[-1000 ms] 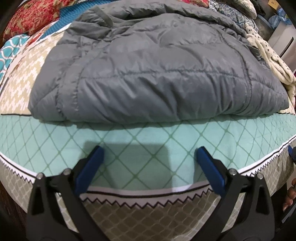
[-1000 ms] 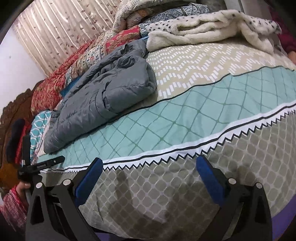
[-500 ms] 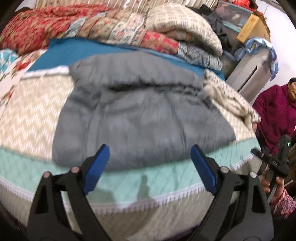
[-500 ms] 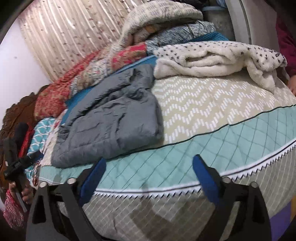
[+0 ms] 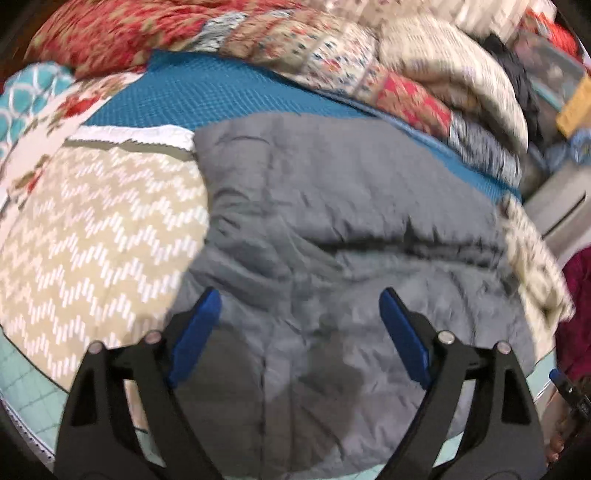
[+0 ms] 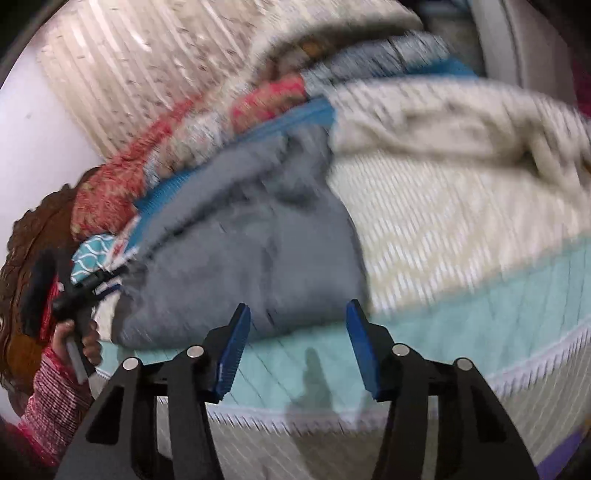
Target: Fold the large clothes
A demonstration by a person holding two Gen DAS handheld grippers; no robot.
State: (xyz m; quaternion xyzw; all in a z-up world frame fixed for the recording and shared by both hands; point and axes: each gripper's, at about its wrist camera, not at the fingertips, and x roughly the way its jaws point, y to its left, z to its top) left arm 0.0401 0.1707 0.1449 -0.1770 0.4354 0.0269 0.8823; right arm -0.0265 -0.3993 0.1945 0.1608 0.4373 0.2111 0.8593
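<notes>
Your left gripper [image 5: 295, 332] hangs above the grey puffer jacket [image 5: 332, 229], its blue fingers [image 5: 195, 332] spread wide with nothing between them. Below it the jacket lies folded into a broad pad on the bed cover [image 5: 92, 229]. In your left wrist view its long axis runs away from you, from the near edge of the bed toward the far edge where the bedding is piled. A dark crease crosses it from side to side about halfway up. The far part reaches onto the blue waffle blanket [image 5: 207, 92], and behind that sits the stack of red and floral quilts [image 5: 258, 33]. On the jacket's right edge a cream spotted blanket [image 5: 532, 258] lies just beside it.

Your right gripper [image 6: 297, 347] is held off the near edge of the bed, over the mint quilted band [image 6: 461, 295] of the cover. Its fingers [image 6: 234, 350] are partly open and grip nothing. From this side the jacket [image 6: 258, 251] lies near the bed's near edge, left of the cover's chevron panel [image 6: 436, 221], and its length slants up and to the right toward the pile. This view is badly blurred, so finer folds cannot be told. At the left edge your left hand [image 6: 79, 336] grips its gripper's handle, beside the carved wooden headboard [image 6: 33, 236].
</notes>
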